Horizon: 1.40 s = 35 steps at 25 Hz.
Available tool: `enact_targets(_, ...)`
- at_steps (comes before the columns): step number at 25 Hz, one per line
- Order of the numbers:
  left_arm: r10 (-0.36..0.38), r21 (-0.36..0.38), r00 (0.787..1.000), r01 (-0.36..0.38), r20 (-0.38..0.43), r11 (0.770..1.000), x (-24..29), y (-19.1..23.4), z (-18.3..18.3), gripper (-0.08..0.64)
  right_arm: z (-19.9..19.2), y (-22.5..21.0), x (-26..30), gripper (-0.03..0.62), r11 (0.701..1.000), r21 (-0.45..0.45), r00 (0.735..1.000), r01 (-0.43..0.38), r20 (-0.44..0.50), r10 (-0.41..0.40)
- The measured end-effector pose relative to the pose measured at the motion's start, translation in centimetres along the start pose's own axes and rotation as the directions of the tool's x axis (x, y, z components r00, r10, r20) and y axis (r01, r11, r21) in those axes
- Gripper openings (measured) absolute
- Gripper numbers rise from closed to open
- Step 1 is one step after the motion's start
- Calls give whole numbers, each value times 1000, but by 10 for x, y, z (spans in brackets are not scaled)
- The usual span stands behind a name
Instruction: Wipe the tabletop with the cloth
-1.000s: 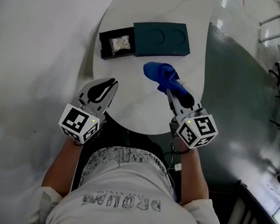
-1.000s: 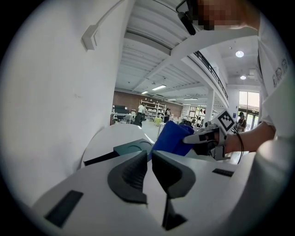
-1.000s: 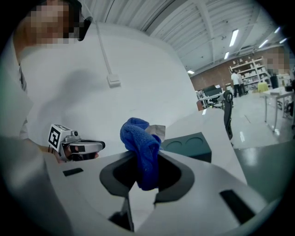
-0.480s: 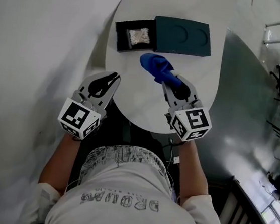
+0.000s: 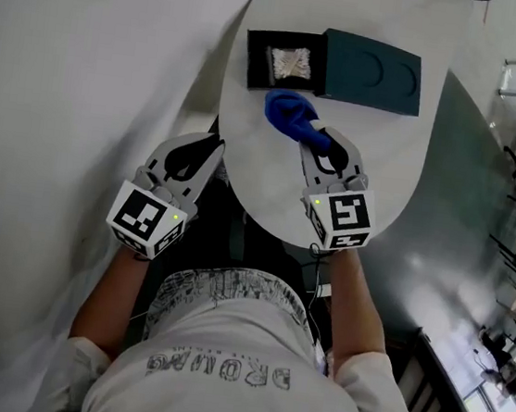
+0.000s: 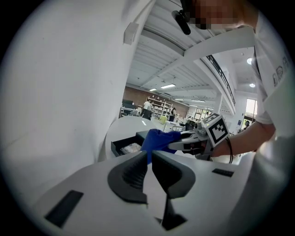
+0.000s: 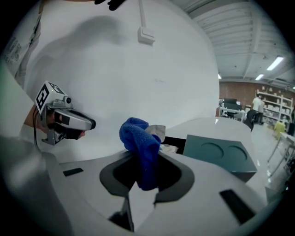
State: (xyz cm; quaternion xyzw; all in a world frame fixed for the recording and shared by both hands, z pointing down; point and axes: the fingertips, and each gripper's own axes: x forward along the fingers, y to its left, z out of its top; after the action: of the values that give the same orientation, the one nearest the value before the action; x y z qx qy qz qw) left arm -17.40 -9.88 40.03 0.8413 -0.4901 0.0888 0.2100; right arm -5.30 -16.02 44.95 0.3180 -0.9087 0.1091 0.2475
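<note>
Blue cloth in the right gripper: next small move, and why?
Probably press the blue cloth flat onto the tabletop and drag it back toward the person. The right gripper has its jaws clamped on it, bunched beside the open black box, with bare tabletop on the near side.

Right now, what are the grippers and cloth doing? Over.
Right gripper shut on blue cloth. Left gripper shut, empty. Open black box just beyond cloth.
</note>
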Motion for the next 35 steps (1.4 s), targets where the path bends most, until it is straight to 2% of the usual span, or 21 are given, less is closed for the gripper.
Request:
enact_targets(4,12,-16,1000,-12,-4,1000,-8,9,-9,49,-1,15,22,86,997,-75,1000,-11,-16,10)
enact_targets(8,20,-36,1000,-20,-15,999,-13,17,-24,48,-19,35,49,86,983,-182,997,-38,-65,27)
enact_targets(12,32,-54,999,-33,-24,998,-21,23,-33,48,-38,52,69,86,971,-228,992,-77,-112,52)
enact_targets(22,43,-82,999,-45,-32,996,-33,32,-49,48,-74,77,103,83,956,-246,968,-157,-229,101)
enact_targets(29,40,-75,999,-43,-32,996,-32,30,-48,48,-78,79,102,83,953,-256,962,-163,-254,96)
enact_targets(35,6,-56,999,-8,-43,998,-24,20,-46,48,-89,69,89,83,966,-225,960,-131,-273,66)
